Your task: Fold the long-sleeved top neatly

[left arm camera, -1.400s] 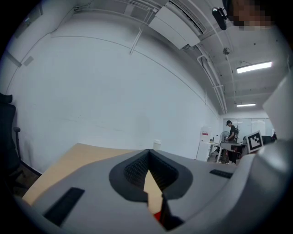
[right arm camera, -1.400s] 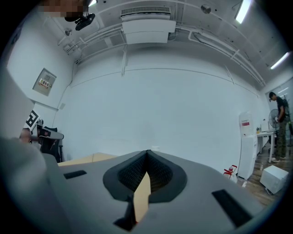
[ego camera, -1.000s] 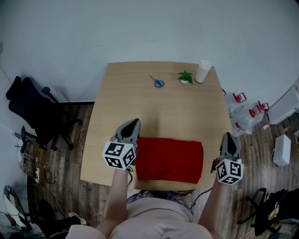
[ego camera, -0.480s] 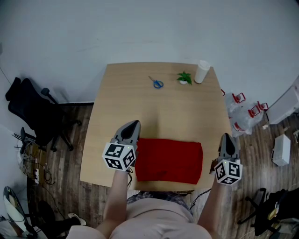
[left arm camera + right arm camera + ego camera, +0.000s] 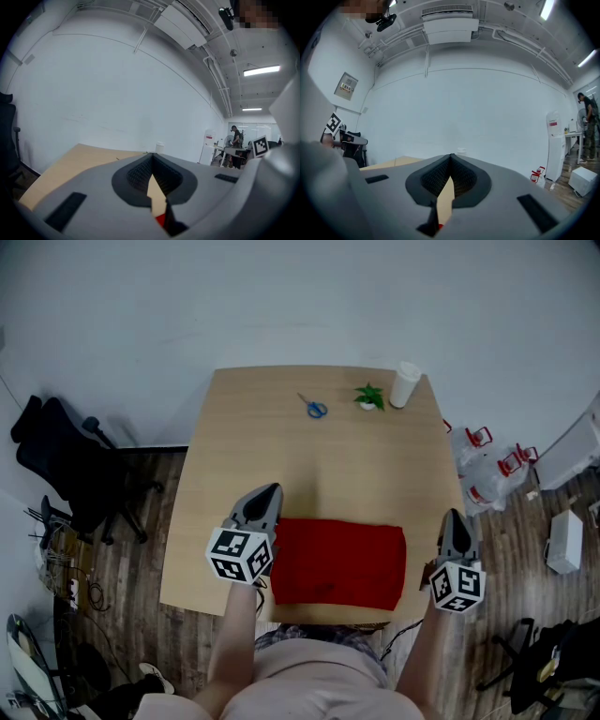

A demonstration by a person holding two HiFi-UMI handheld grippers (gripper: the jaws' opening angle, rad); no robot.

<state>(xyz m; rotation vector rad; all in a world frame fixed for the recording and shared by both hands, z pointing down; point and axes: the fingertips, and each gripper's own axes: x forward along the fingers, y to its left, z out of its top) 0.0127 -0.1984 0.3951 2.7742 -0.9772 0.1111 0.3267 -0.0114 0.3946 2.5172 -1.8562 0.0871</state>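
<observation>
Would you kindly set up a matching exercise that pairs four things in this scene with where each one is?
Column A
1. red top
2. scissors
3. white cylinder
4. black chair

Column B
a. on the floor, left of the table in the head view
b. at the table's far right corner
c. folded, at the table's near edge
d. on the table's far side, left of the small plant

Pairs: 1-c, 2-d, 3-b, 4-a
</observation>
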